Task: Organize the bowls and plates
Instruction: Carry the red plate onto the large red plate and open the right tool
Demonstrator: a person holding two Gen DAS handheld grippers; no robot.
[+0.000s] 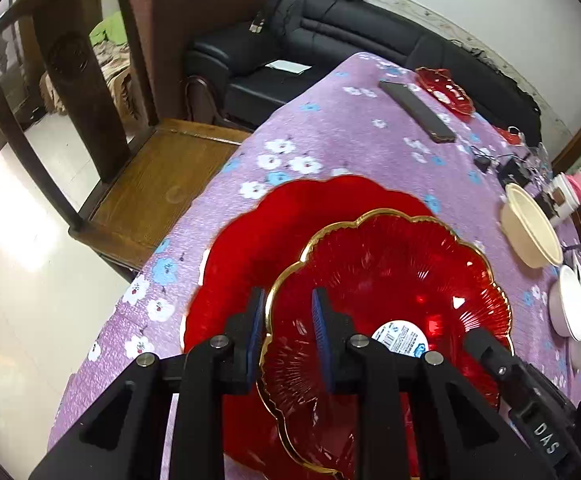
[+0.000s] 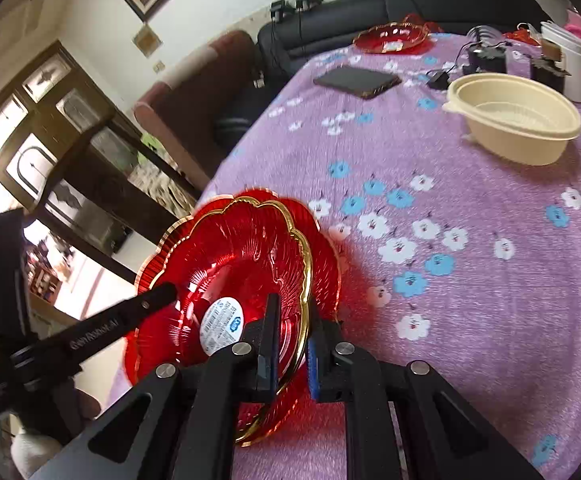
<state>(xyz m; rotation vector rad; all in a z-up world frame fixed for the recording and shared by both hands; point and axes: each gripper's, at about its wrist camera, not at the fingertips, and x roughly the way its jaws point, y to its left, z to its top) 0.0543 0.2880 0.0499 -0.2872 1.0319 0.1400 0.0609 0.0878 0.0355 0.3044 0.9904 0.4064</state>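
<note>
A red glass plate (image 1: pixel 390 280) with a scalloped gold rim and a round white sticker is held at two sides. My left gripper (image 1: pixel 286 312) is shut on its rim at the left edge. My right gripper (image 2: pixel 292 340) is shut on the rim of the same plate (image 2: pixel 242 256) at the opposite edge. One of the right gripper's fingers (image 1: pixel 490 354) shows in the left wrist view. Under it a larger red plate (image 1: pixel 274 232) lies on the purple floral tablecloth (image 2: pixel 470 280) near the table's corner. Whether the two plates touch I cannot tell.
A cream bowl (image 2: pixel 518 120) and white bowls (image 1: pixel 570 304) sit to the right. A small red plate (image 2: pixel 390 38) and a dark flat device (image 2: pixel 356 80) lie at the far end, beside cables and a white cup (image 2: pixel 570 68). A wooden chair (image 1: pixel 162 184) stands by the left table edge.
</note>
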